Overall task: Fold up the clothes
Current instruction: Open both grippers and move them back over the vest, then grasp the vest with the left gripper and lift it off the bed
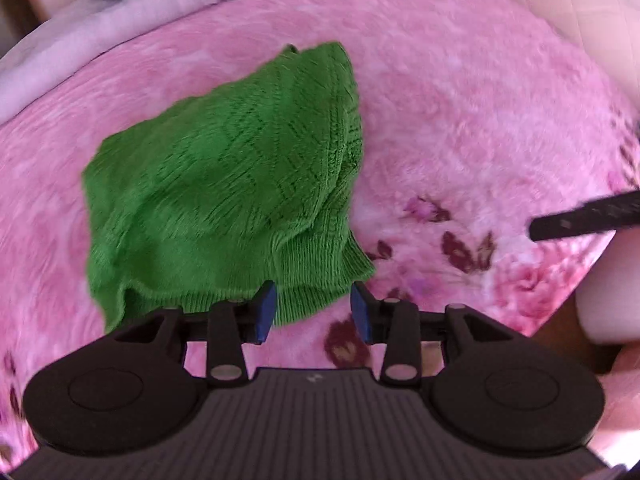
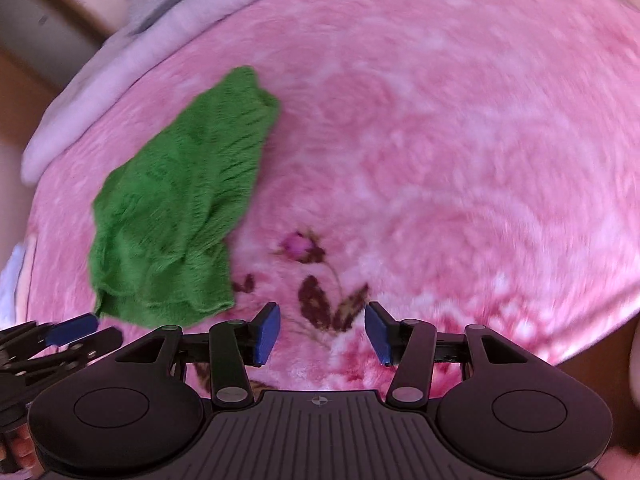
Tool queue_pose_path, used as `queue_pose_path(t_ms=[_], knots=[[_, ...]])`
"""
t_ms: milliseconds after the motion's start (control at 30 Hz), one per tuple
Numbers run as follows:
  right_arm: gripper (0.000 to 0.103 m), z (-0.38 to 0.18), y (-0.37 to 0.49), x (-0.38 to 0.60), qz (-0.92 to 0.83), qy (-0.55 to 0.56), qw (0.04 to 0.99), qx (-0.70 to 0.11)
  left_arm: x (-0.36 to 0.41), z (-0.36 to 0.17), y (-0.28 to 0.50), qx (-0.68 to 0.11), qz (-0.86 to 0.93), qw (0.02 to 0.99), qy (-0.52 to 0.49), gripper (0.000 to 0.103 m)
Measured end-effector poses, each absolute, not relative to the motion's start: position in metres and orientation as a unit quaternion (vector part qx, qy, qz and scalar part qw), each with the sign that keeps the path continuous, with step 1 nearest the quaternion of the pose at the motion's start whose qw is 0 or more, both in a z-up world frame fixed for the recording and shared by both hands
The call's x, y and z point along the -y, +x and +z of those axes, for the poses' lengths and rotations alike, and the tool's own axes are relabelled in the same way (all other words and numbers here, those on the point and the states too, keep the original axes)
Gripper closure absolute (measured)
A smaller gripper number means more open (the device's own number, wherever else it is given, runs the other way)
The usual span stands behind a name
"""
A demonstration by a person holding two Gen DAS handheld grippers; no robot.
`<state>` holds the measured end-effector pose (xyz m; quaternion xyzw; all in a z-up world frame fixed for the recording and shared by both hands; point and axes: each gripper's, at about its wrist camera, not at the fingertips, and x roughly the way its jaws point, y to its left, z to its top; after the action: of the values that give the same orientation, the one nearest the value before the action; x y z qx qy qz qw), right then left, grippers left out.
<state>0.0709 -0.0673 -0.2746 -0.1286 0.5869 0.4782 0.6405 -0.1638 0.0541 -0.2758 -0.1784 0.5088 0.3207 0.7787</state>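
Note:
A green knitted sweater (image 1: 224, 184) lies bunched and partly folded on a pink flowered blanket (image 1: 460, 120). My left gripper (image 1: 314, 316) hovers over the sweater's near ribbed hem. Its blue pads (image 1: 266, 312) stand apart, and the hem's corner shows in the gap without being pinched. In the right wrist view the sweater (image 2: 176, 216) sits to the left. My right gripper (image 2: 322, 332) is open over bare blanket (image 2: 440, 140), just right of the hem, with nothing between its fingers. A blue pad of the left gripper (image 2: 74, 330) shows at the lower left.
A pale lilac sheet or cover (image 1: 80, 40) runs along the blanket's far edge. A black finger of the right gripper (image 1: 584, 218) juts in from the right edge of the left wrist view. Dark red flower prints (image 2: 328, 300) mark the blanket near me.

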Motion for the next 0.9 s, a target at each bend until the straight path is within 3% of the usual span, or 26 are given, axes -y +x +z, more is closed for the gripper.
queue_pose_path(t_ms=[400,467,500,633,900], knots=[[0.052,-0.306,0.083,0.083,0.391,-0.106,0.673,-0.618,-0.092,-0.366,-0.107,-0.548,0.312,0.761,-0.149,0.065],[0.052,-0.31,0.086,0.081,0.385,-0.112,0.676,-0.619,-0.098,-0.368,-0.11,-0.542,0.311,0.763,-0.163,0.072],[0.052,-0.311,0.087,0.079,0.382,-0.115,0.676,-0.619,-0.101,-0.366,-0.113,-0.538,0.304,0.766,-0.174,0.089],[0.052,-0.308,0.081,0.07,0.393,-0.115,0.675,-0.614,-0.118,-0.34,-0.131,-0.526,0.268,0.781,-0.207,0.094],[0.052,-0.296,0.031,0.039,0.45,-0.09,0.643,-0.613,-0.183,-0.197,-0.197,-0.422,0.233,0.843,-0.24,0.099]])
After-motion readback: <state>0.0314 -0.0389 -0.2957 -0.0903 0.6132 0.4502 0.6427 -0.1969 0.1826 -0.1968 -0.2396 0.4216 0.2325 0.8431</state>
